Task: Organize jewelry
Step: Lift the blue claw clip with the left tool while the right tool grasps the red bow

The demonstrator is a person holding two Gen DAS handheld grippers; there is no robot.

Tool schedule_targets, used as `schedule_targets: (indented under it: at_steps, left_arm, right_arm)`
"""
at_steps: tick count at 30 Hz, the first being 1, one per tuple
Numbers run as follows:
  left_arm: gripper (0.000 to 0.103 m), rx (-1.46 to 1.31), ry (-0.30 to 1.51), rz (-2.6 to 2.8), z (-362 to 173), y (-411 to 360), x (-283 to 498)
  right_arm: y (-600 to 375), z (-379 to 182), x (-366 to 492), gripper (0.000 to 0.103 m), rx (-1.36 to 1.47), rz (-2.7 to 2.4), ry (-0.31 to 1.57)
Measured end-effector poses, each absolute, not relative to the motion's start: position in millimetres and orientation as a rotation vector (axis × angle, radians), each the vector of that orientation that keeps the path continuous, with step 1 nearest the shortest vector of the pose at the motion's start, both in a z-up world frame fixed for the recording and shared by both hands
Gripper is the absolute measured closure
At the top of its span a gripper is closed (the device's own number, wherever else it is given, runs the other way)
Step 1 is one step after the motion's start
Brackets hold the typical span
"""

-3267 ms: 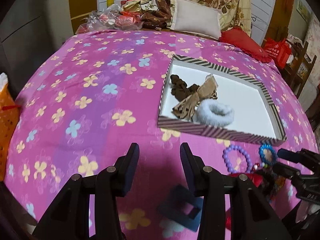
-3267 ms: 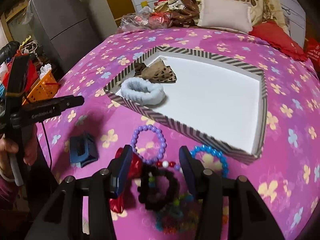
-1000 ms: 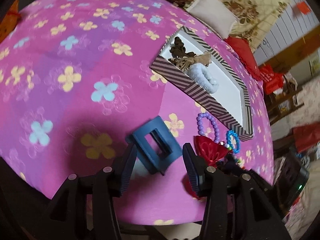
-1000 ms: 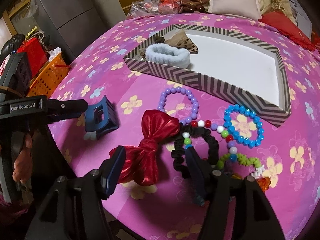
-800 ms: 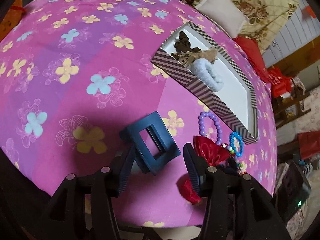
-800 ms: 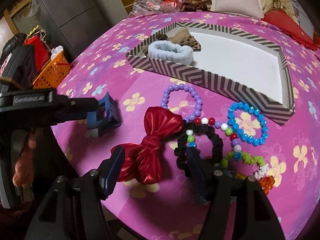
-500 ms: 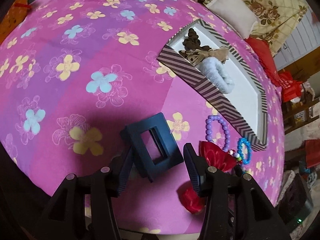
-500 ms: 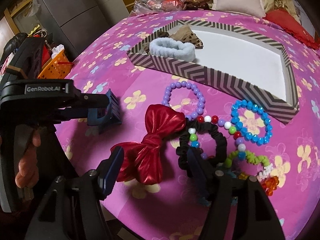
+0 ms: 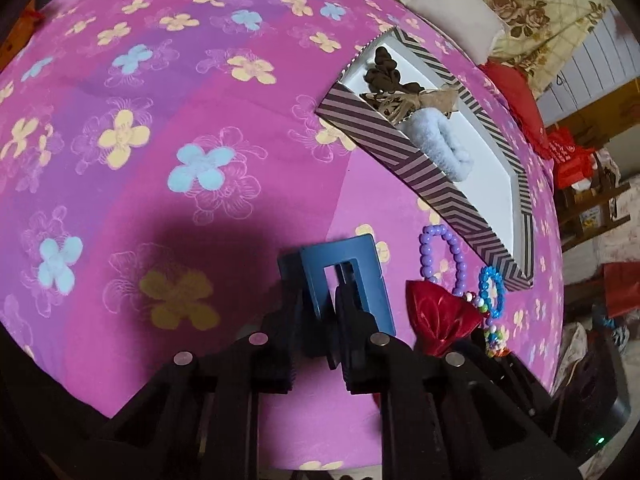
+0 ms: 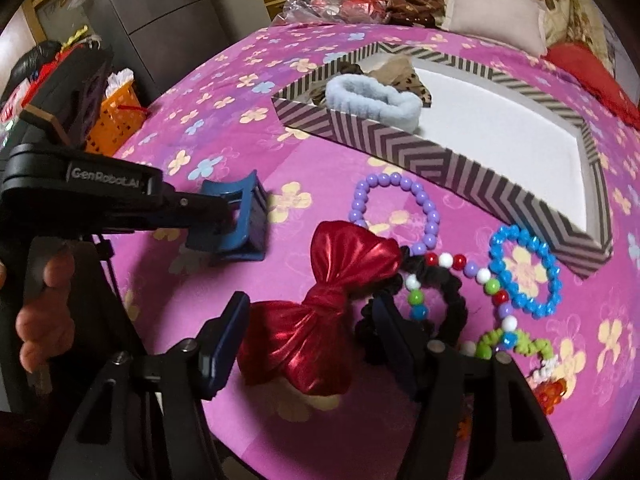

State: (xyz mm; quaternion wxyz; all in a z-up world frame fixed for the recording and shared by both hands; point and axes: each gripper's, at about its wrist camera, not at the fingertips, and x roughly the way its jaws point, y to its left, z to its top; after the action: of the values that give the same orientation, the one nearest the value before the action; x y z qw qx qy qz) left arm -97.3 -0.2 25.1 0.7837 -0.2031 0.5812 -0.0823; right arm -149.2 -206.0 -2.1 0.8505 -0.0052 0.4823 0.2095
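Observation:
A blue claw clip [image 9: 360,272] stands on the pink flowered bedspread, and my left gripper [image 9: 320,320] is shut on its near side. The right wrist view shows the same clip [image 10: 244,216] pinched at the left. My right gripper [image 10: 310,340] hangs low over a shiny red bow [image 10: 332,300]. Its jaws are closing with the bow between them, and the pads do not visibly press on it. Right of the bow lie a black scrunchie [image 10: 460,308], a purple bead bracelet [image 10: 430,216] and a blue bead bracelet [image 10: 556,272]. The striped tray [image 10: 400,148] holds a pale blue scrunchie [image 10: 372,96].
A person's hand [image 10: 44,312] grips the left tool's handle. An orange basket [image 10: 120,116] and a grey cabinet [image 10: 160,12] stand off the bed's left side. Pillows [image 10: 492,20] and bags sit behind the tray. The bed edge runs just below both grippers.
The left jaws have closed onto the blue claw clip. The right gripper has crept closer over the red bow, with its jaws a little narrower.

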Motion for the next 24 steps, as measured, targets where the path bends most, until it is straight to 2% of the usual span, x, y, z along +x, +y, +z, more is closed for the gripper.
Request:
schedule_targets:
  at_steps: [9,12,15,22,23,24]
  left_arm:
    - [0.102,-0.437,1.235,-0.204,31.7,6.9,-98.6]
    - [0.102,-0.432,1.216,-0.195,36.4,11.2,-99.8]
    - [0.102,-0.427,1.214,-0.188,36.3,13.4,-100.3]
    - [0.102,-0.418,1.239,-0.188,28.7,14.3,-101.8]
    - [0.102,-0.416,1.239,-0.189,28.7,13.5,-101.7]
    - [0.102,-0.413,1.239,-0.19,28.6,12.5,-102.0]
  right_arm:
    - [-215.3,17.7,-150.2,0.042,0.028,0.442,0.98]
    - [-206.8,10.6,-148.9,0.05,0.038,0.472,1.006]
    - [-196.8,0.4,-147.1,0.054,0.001,0.444,1.027]
    - [-196.6,-10.6,-142.6,0.055,0.023,0.401,1.053]
    - [-195.4,-11.2,-142.7,0.057,0.016,0.4,1.046]
    - [-192.3,-11.8,-142.0,0.065,-0.001,0.402,1.032]
